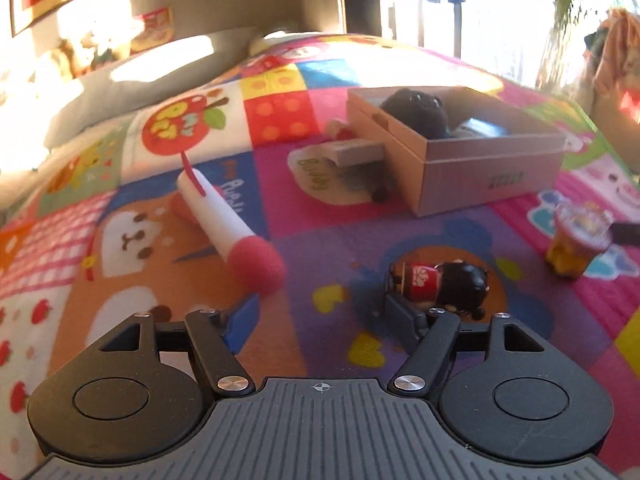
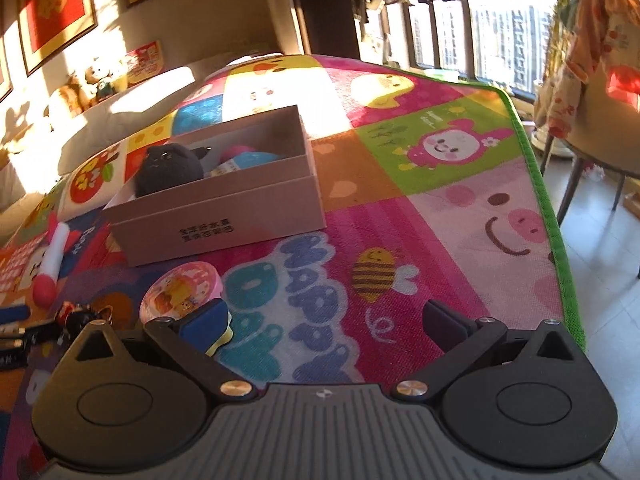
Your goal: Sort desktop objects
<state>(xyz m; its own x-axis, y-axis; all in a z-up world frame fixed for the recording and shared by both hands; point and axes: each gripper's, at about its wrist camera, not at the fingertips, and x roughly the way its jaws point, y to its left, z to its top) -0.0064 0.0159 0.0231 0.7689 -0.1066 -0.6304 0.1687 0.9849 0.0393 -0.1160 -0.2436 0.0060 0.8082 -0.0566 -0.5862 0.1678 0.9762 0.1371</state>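
The left gripper (image 1: 326, 320) stands wide apart over the patchwork play mat (image 1: 328, 236), nothing between its jaws. Its blue-padded left finger (image 1: 242, 320) sits at about seven o'clock from a white foam stick with a red ball end (image 1: 224, 220), close to the ball but whether touching cannot be told. Its right finger (image 1: 404, 316) lies just at the near side of a small doll figure in a red wrap with black hair (image 1: 440, 286), which lies on its side on the mat; contact cannot be judged. At one o'clock from the doll stands the open cardboard box (image 1: 472, 168), holding a dark plush toy (image 1: 416, 110). At three o'clock, a little way from the doll, is a round printed tub (image 1: 580, 240).

In the right wrist view, the right gripper (image 2: 332, 324) is likewise spread open and grips nothing. Its left finger (image 2: 208, 326) overlaps the near edge of the round pink-lidded tub (image 2: 180, 294), at about ten o'clock from the jaw gap; the right finger (image 2: 444, 326) hangs over bare mat. The box (image 2: 224, 216) lies further off at eleven o'clock, with the dark plush (image 2: 168, 168) and a blue and pink item (image 2: 244, 160) inside.
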